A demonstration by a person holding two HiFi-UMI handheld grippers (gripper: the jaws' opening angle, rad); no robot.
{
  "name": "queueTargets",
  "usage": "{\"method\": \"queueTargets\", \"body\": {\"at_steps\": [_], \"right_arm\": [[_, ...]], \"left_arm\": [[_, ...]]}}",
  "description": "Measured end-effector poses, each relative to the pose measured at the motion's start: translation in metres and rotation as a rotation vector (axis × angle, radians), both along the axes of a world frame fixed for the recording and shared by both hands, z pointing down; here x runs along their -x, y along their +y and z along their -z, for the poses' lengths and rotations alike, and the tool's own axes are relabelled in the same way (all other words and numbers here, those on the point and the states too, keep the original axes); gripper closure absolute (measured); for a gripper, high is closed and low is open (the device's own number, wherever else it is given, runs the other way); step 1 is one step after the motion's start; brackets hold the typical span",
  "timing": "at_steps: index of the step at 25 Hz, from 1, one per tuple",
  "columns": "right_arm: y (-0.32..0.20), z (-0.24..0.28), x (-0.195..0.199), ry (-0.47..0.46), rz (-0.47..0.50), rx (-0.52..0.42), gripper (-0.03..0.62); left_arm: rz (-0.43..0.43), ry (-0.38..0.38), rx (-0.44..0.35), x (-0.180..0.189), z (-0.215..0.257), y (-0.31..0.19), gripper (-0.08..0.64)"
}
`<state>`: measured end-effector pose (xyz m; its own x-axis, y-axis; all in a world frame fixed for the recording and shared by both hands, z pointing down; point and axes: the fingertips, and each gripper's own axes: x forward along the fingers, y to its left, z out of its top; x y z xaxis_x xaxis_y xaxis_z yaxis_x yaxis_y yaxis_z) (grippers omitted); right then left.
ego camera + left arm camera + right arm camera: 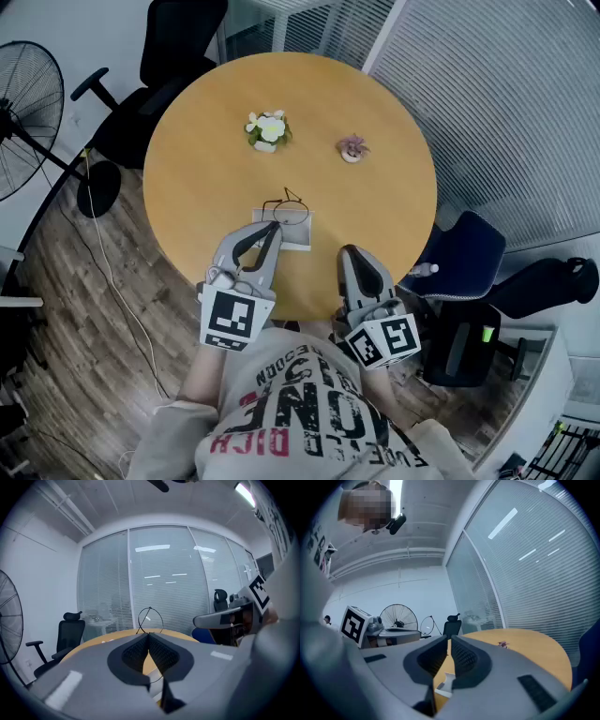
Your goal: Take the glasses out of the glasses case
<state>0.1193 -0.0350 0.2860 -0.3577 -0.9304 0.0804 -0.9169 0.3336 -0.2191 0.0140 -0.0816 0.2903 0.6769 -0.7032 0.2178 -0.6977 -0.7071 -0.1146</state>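
Left gripper (273, 226) is clamped on thin wire glasses (286, 208), raised over the pale case (298, 237) toward six o'clock on the round surface (375, 206). Right gripper (349, 252) is closed and empty, at four o'clock from the case.

Table: a round light-wood table (216, 122) stood mid-room.
Floor: grey-brown wood planks (84, 347) were crossed by a thin cable (112, 281) at the left.
Seating: a black office chair (178, 47) stood behind the table, and a blue chair (464, 258) at its right.
Fan: a standing fan (23, 112) stood at the left.
Walls: a glass partition with closed blinds (487, 94) met a white wall (37, 588).
Light: a ceiling strip light (245, 494) was lit.
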Motion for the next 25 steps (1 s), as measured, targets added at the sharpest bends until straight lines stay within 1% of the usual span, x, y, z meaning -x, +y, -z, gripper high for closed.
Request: {"method": "queueTargets", "body": {"at_steps": [3, 5, 7, 9, 13, 16, 21, 25], "right_arm": [[0.009, 0.008, -0.004, 0.001, 0.019, -0.018, 0.560], [0.016, 0.010, -0.006, 0.000, 0.030, -0.024, 0.560], [0.024, 0.012, -0.009, -0.001, 0.040, -0.028, 0.560], [0.033, 0.014, -0.013, 0.002, 0.048, -0.036, 0.560], [0.052, 0.017, -0.021, -0.015, 0.057, -0.040, 0.560], [0.067, 0.023, -0.024, -0.022, 0.062, -0.056, 0.560], [0.090, 0.026, -0.022, 0.004, 0.080, -0.071, 0.560], [0.096, 0.027, -0.019, 0.021, 0.073, -0.074, 0.560]], "left_arm": [[0.043, 0.070, -0.021, 0.002, 0.013, 0.008, 0.543], [0.075, 0.122, -0.018, 0.005, 0.020, 0.015, 0.543], [0.113, 0.159, -0.009, 0.010, 0.024, 0.022, 0.543], [0.153, 0.176, -0.019, 0.014, 0.027, 0.031, 0.543], [0.223, 0.200, -0.092, 0.021, 0.040, 0.053, 0.543], [0.261, 0.229, -0.138, 0.029, 0.049, 0.074, 0.543], [0.296, 0.281, -0.157, 0.040, 0.058, 0.105, 0.543], [0.312, 0.293, -0.172, 0.052, 0.063, 0.118, 0.543]]}}
